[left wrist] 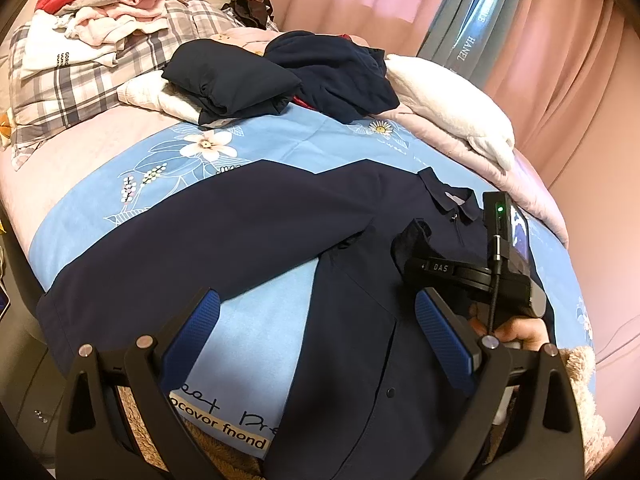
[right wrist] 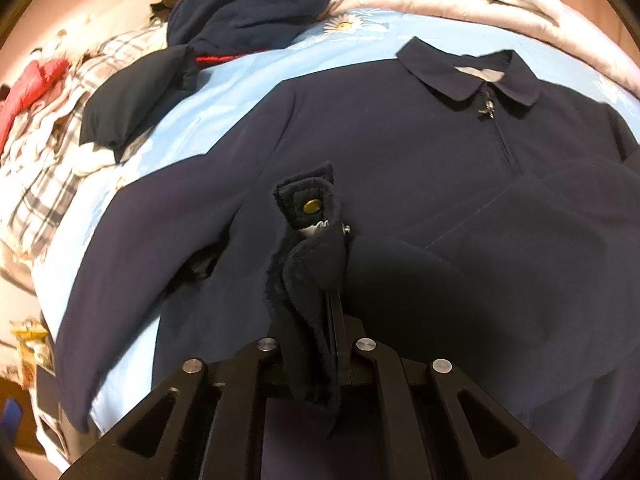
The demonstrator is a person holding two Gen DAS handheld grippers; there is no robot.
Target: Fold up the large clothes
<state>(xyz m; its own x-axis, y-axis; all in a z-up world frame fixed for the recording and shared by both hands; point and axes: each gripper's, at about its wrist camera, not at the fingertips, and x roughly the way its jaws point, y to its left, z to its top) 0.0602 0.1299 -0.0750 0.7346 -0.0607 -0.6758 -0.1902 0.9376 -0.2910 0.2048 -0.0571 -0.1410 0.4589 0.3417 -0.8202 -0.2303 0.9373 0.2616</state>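
Clothes heap point(left wrist: 280, 76) beyond, apparently bare blue bedspread point(left wrist: 260, 312) nearer

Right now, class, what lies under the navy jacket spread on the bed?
Under the navy jacket lies a light blue floral sheet, showing around its edges. Whatever sits beneath the jacket's middle is covered and cannot be seen.

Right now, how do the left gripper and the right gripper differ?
The left gripper is open and empty; the right gripper is shut on the cuff of the navy jacket. The left gripper hangs above the jacket's lower front; the right gripper is over the chest, below the collar. Both point down at the jacket.
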